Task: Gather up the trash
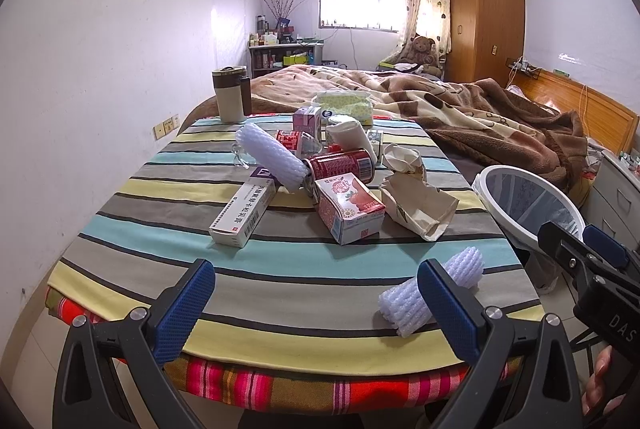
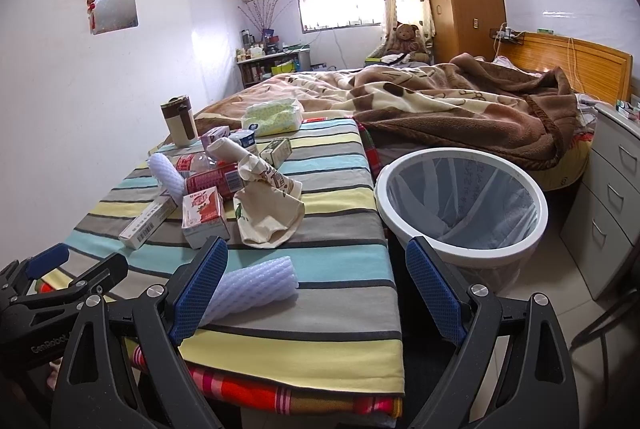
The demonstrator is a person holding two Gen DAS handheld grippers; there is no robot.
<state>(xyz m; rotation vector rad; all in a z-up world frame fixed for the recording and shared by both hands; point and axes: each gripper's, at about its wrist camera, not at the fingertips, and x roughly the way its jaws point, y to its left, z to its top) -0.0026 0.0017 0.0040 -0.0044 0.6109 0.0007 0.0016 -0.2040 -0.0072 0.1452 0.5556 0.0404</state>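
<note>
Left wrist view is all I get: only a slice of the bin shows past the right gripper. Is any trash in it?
Observer: None that I can see. The right wrist view shows the whole bin, which stands on the floor beside the table. It has a clear liner and no trash visible inside.
Operator: Is the right gripper holding anything?
Observer: No. The right gripper is open with nothing between its fingers. The near foam sleeve lies on the cloth, partly behind its left finger.
</note>
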